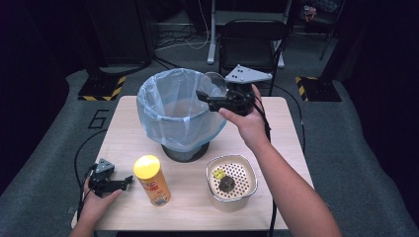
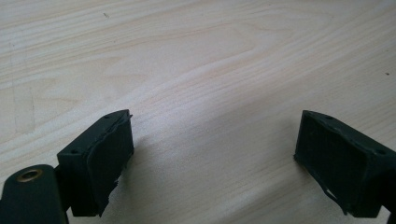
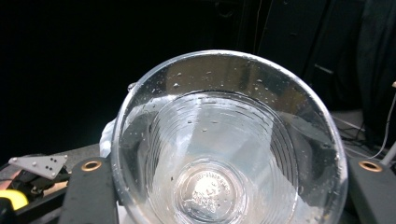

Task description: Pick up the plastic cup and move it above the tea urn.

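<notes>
High view: the right forearm reaches from 5 o'clock up to the table's [image 1: 148, 217] middle, the hand wrapped on the right gripper [image 1: 205, 95] at about 12 o'clock, over the right rim of the bin [image 1: 173, 113]. Its jaws point left and pinch a clear cup [image 1: 216, 83] lying on its side above the bin's blue bag. The inside of the bin looks bare as far as it shows. At 7 o'clock the left hand rests on the table holding the left gripper [image 1: 129, 178], jaws pointing right toward a yellow-lidded can [image 1: 152, 180] standing just beside them. At 5 o'clock sits a cream basket [image 1: 247, 195] with a perforated bottom, holding a dark lump [image 1: 227, 183] and a small yellow piece [image 1: 218, 173].

Left gripper view: the jaws are spread wide, low over bare wood, nothing between them.

Right gripper view: the cup [image 3: 229, 144] is clamped between the jaws, mouth toward the camera, droplets on its wall, no contents I can make out. The left gripper [image 3: 35, 170] and the can [image 3: 11, 198] peek in at 8 o'clock.
</notes>
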`<state>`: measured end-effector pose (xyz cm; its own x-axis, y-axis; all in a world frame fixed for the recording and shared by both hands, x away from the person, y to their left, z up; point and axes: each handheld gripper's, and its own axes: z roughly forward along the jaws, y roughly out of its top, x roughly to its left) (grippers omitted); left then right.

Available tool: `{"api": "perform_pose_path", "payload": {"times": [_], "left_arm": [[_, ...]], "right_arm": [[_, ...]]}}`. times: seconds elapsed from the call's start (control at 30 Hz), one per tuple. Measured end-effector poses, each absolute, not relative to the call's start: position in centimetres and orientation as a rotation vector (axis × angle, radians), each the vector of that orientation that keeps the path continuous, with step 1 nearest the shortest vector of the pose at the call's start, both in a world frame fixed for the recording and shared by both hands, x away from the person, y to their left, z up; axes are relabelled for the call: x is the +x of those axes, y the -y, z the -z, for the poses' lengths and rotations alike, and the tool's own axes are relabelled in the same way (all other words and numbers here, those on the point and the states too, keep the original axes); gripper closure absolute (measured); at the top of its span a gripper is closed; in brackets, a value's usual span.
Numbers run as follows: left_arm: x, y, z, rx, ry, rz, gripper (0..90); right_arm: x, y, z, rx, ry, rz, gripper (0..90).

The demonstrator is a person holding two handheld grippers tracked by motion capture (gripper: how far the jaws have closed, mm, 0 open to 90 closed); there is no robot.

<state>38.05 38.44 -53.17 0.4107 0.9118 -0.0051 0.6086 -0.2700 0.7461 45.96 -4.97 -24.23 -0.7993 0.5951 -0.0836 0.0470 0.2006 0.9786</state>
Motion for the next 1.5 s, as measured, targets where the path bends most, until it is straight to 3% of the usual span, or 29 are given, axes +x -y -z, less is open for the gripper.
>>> {"api": "perform_pose_path", "payload": {"times": [0.83, 0.97, 1.0, 1.03, 1.13, 1.5], "left_arm": [[38.0, -38.4, 53.2, 1.988, -1.294, -0.569, 11.0], [38.0, -38.4, 53.2, 1.989, -1.297, -0.56, 10.5], [38.0, -38.4, 53.0, 2.006, -1.294, -0.551, 10.5], [37.9, -38.4, 53.0, 2.02, -1.295, -0.532, 9.3], [38.0, -38.3, 53.1, 2.016, -1.28, -0.547, 8.1], [38.0, -38.3, 53.2, 2.004, -1.278, -0.557, 8.1]], "right_arm": [[50.2, -2.1, 24.9, 0.717, -2.163, -1.518, 29.8], [50.3, -2.8, 24.8, 0.713, -2.192, -1.504, 25.9], [50.4, -2.9, 24.9, 0.71, -2.213, -1.497, 22.9], [50.7, -3.4, 25.1, 0.728, -2.24, -1.462, 12.9], [50.7, -3.7, 25.4, 0.752, -2.258, -1.44, 9.1], [49.8, -2.6, 25.4, 0.726, -2.26, -1.441, 10.7]]}}
